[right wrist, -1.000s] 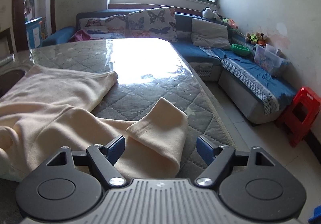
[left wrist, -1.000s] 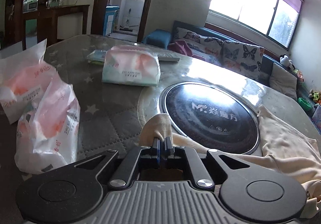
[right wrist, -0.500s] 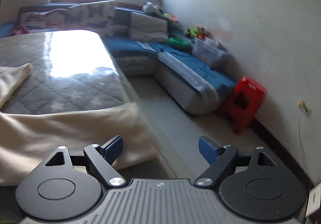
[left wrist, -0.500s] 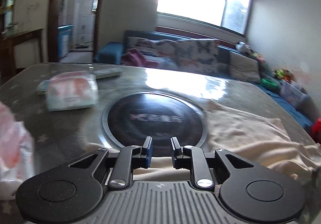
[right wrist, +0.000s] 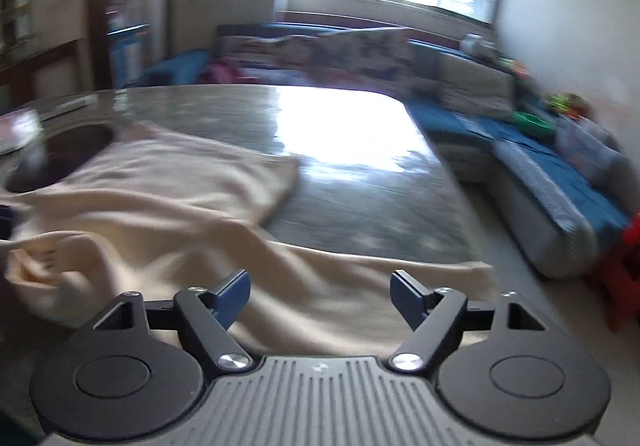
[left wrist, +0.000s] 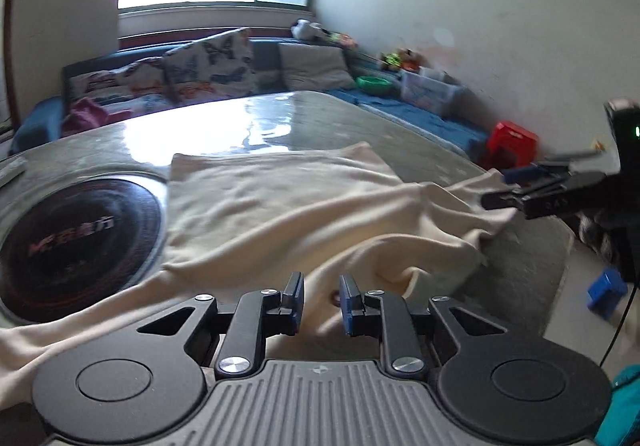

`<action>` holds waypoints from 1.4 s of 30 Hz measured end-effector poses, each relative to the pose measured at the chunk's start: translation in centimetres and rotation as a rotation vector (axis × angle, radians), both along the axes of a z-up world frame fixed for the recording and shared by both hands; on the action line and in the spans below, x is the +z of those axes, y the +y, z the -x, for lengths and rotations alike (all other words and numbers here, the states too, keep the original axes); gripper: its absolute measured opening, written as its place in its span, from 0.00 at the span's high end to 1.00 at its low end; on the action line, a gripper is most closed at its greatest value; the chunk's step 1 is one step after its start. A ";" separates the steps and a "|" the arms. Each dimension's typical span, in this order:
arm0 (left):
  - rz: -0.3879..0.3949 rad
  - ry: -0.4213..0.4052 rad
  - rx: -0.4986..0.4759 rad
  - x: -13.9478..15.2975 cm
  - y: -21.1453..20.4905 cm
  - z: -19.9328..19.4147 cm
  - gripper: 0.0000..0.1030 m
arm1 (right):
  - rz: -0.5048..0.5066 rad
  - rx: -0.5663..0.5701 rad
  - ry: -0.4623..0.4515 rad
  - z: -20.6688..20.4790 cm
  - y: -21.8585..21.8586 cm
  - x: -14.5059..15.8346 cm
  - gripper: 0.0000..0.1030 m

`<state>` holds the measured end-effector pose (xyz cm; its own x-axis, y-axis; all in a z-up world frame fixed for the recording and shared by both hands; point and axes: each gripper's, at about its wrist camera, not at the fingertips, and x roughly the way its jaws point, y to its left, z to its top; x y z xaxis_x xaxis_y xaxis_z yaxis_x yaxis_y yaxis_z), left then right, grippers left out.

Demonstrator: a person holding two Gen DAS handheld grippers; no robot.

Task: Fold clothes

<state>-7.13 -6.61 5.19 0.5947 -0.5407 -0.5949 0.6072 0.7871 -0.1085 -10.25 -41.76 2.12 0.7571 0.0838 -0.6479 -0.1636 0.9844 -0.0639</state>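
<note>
A cream garment point(left wrist: 288, 206) lies rumpled across the grey quilted table, partly over the black round hotplate point(left wrist: 68, 238). My left gripper point(left wrist: 320, 302) hovers over its near edge, jaws a little apart and empty. My right gripper point(right wrist: 320, 292) is wide open and empty above the garment's point(right wrist: 160, 214) near right part. It also shows in the left wrist view point(left wrist: 516, 186), at the garment's right corner by the table edge. Both views are blurred.
The table point(right wrist: 360, 182) has bare quilted surface beyond the garment, with glare from the window. A blue sofa point(right wrist: 560, 174) with cushions runs behind and to the right. A red stool point(left wrist: 512, 142) and a blue object point(left wrist: 606, 290) stand on the floor at the right.
My left gripper let go of the cream cloth, opened a little and swung right. My right gripper stayed open and swung back left over the garment.
</note>
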 end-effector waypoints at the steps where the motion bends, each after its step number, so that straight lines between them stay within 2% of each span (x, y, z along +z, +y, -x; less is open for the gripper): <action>1: -0.003 0.001 -0.003 0.0 -0.1 0.1 0.79 | -0.013 0.060 0.005 -0.1 1.2 0.3 0.41; 5: -0.015 0.006 -0.017 -0.2 -0.4 0.5 0.79 | -0.042 0.280 0.037 0.2 5.8 0.7 0.49; 8: -0.023 0.009 -0.027 -0.3 -0.6 0.8 0.79 | -0.019 0.386 0.064 0.1 8.6 0.2 0.55; 12: -0.039 0.010 -0.040 -0.5 -0.9 0.8 0.78 | 0.035 0.453 0.088 -0.2 11.1 -1.2 0.66; 16: -0.057 0.025 -0.036 -1.2 -1.1 0.4 0.79 | 0.052 0.486 0.106 -0.3 11.9 -2.1 0.89; 18: -0.061 0.028 -0.033 -1.5 -1.2 0.2 0.89 | 0.054 0.492 0.097 0.1 11.9 -1.9 0.93; 19: -0.058 0.021 -0.032 -1.4 -1.1 0.4 0.90 | 0.047 0.495 0.091 0.4 11.7 -1.7 0.94; 21: -0.031 -0.008 -0.022 -0.6 -0.4 0.9 0.93 | 0.035 0.502 0.081 0.8 11.4 -1.1 0.95; 26: 0.036 -0.052 -0.014 1.6 1.8 2.7 0.94 | -0.009 0.566 0.078 3.3 10.4 1.5 0.96; 29: 0.050 -0.024 -0.051 1.6 2.8 3.9 0.94 | -0.035 0.623 0.122 4.5 10.2 2.0 0.96; 34: -0.025 0.047 -0.069 -0.1 3.4 4.4 0.94 | -0.054 0.709 0.269 5.2 10.4 0.4 0.94; 37: -0.032 0.028 -0.085 0.5 3.9 4.5 0.92 | -0.051 0.694 0.258 5.2 10.0 0.9 0.90; 40: -0.029 -0.010 -0.092 1.1 3.5 4.1 0.88 | -0.089 0.640 0.218 4.6 9.4 1.5 0.89; 42: -0.036 -0.014 -0.120 0.8 2.5 3.6 0.78 | -0.092 0.608 0.198 3.7 9.5 1.6 0.80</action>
